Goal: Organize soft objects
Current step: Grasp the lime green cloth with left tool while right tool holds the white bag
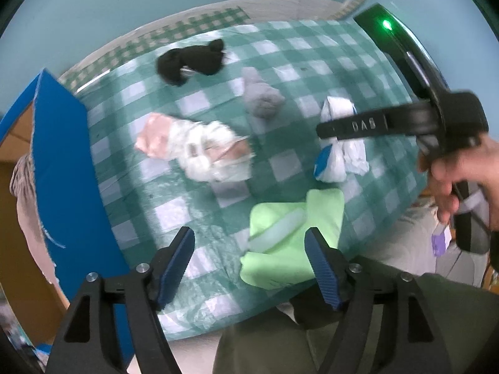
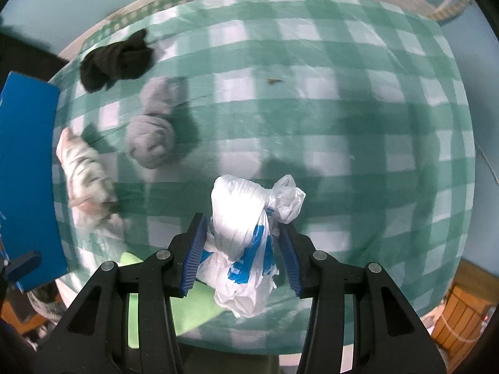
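A knotted white plastic bag with blue print (image 2: 246, 233) lies on the green checked tablecloth (image 2: 343, 124). My right gripper (image 2: 241, 251) is open, its blue pads on either side of the bag, close to it. In the left wrist view the same bag (image 1: 340, 155) shows under the right gripper's arm (image 1: 371, 123). My left gripper (image 1: 249, 265) is open and empty above the table's near edge, next to a light green pouch (image 1: 293, 240). A black sock bundle (image 1: 193, 60), a grey sock bundle (image 1: 262, 96) and a clear bag with pink and white contents (image 1: 199, 146) lie further out.
A blue box wall (image 1: 65, 162) stands at the table's left side, also in the right wrist view (image 2: 28, 180). A dark device with a green light (image 1: 389, 31) is at the far right. My legs are below the near table edge.
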